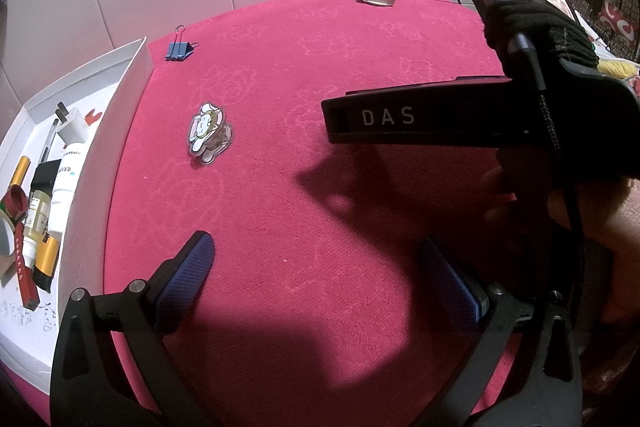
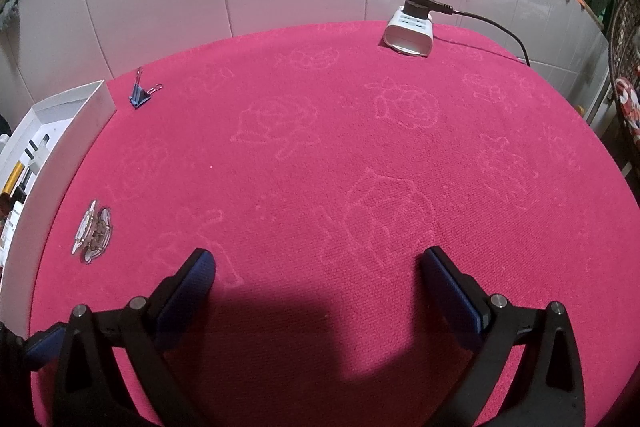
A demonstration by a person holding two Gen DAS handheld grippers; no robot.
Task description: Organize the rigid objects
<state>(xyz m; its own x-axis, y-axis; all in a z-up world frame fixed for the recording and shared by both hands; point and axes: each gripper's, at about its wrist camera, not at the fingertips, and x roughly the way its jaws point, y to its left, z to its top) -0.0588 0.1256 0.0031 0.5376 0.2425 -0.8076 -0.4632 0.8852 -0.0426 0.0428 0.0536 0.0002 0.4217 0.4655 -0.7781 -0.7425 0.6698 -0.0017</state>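
A clear acrylic cartoon clip (image 1: 208, 133) lies on the pink cloth, ahead and left of my open left gripper (image 1: 316, 259). A blue binder clip (image 1: 179, 49) rests farther back beside the corner of the white box (image 1: 132, 79). In the right wrist view the cartoon clip (image 2: 93, 230) lies at the left near the box wall (image 2: 52, 163), and the binder clip (image 2: 141, 95) is at the far left. My right gripper (image 2: 318, 265) stands open over bare cloth with nothing between its fingers. The right gripper's body marked DAS (image 1: 420, 117) crosses the left wrist view.
The white box holds a white charger (image 1: 72, 125), a tube, a bottle, tape and pens. A white power strip (image 2: 409, 33) with a black plug and cable sits at the back edge. A gloved hand (image 1: 540, 35) holds the right gripper. Tiled wall behind the table.
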